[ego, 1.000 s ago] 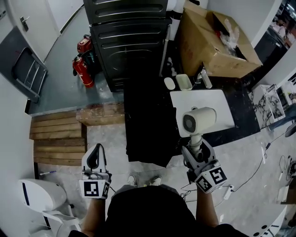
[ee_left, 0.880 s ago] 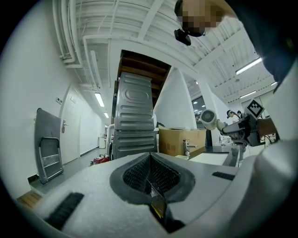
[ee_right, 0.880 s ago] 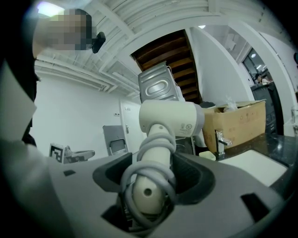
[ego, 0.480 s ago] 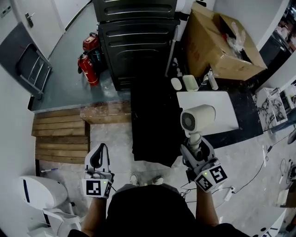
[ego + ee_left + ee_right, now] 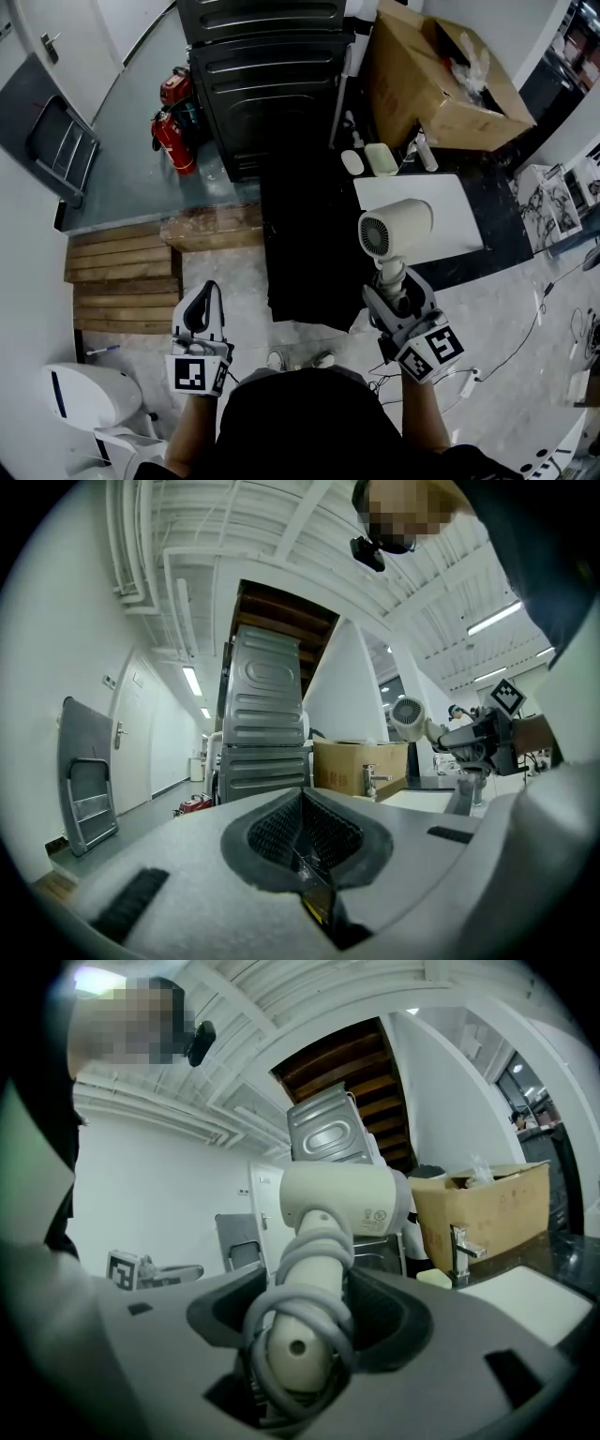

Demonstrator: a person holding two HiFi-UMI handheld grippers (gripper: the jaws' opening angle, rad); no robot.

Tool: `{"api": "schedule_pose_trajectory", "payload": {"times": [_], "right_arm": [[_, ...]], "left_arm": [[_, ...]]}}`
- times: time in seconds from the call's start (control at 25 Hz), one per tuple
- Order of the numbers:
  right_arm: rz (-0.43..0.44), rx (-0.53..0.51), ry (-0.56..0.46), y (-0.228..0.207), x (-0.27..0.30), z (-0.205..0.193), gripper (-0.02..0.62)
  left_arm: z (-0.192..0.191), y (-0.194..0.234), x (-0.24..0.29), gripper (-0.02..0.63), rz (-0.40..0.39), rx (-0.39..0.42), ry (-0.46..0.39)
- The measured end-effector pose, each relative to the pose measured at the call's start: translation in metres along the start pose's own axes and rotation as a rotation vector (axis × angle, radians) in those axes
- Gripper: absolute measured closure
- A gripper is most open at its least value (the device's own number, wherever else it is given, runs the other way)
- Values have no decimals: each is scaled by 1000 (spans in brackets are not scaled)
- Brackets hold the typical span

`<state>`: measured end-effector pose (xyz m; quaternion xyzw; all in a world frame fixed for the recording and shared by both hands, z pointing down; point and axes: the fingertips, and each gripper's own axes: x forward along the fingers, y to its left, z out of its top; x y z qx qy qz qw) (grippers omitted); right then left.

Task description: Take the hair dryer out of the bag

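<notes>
Head view: you are holding the hair dryer (image 5: 396, 228) clear of the black bag (image 5: 305, 234) draped over the counter's (image 5: 497, 225) near edge, so removal looks complete.

Left gripper view: your left gripper (image 5: 303, 829) is idling, jaws together and empty.

Right gripper view: your right gripper (image 5: 314, 1283) is clamping the cord-wrapped handle. A steady set-down is pending, with a cardboard box (image 5: 487, 1208) crowding the counter's far end.

I count two grippers in my hands, the left gripper (image 5: 207, 290) and the right gripper (image 5: 395, 292), and one hair dryer (image 5: 396, 228). Two red fire extinguishers (image 5: 173, 141) stand beside two stacked dark machines (image 5: 262, 84). Along the counter's (image 5: 489, 223) far edge I count one small white object (image 5: 352, 162), one small pale green object (image 5: 382, 158), one tap (image 5: 419, 150) and one cardboard box (image 5: 412, 84).
</notes>
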<state>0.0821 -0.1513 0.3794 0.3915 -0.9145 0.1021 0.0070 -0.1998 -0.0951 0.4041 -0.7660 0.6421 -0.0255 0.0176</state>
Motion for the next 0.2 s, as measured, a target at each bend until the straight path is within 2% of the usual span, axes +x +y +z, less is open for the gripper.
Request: {"api": "schedule_pose_trajectory", "payload": {"times": [0.2], "right_arm": [[6, 1, 6, 2, -1, 0, 325]], "left_arm": [[1, -2, 0, 583, 3, -8, 0]]}}
